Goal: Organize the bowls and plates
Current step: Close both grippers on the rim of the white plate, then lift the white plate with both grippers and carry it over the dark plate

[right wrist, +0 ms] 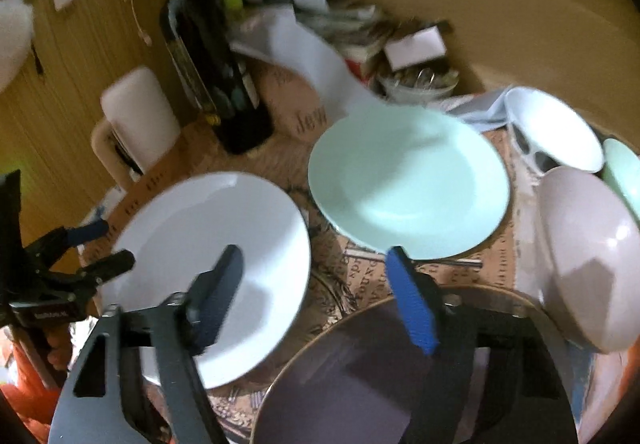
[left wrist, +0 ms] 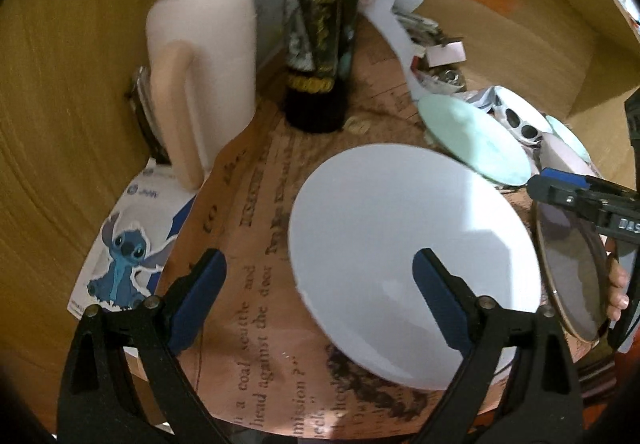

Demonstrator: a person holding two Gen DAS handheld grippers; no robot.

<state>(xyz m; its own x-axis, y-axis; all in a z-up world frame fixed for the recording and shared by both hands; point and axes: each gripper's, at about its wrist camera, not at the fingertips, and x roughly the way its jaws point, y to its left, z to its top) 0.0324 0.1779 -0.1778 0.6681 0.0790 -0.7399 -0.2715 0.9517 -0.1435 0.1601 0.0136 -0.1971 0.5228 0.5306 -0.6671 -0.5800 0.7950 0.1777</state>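
Plates lie scattered on a newsprint-covered table (left wrist: 248, 211). Left gripper (left wrist: 316, 300), jaws spread and empty, straddles the near rim of a round white ceramic plate (left wrist: 400, 236); next, likely close on that rim. Right gripper (right wrist: 316, 296) hovers half-spread, empty.

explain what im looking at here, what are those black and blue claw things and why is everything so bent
Those claws are hand-held tongs, one in each of a person's hands, each carrying a wide-angle camera that bends the scene. One picture looks along the left tongs, the other along the right tongs; each also catches the other pair at its edge. Nothing is held: both stand open, above the dishes. On the round table covered in printed paper lie a white plate, a mint green plate, a dark plate with a thin pale rim, a pale pinkish bowl and a white bowl. Behind stand a dark bottle and loose papers.
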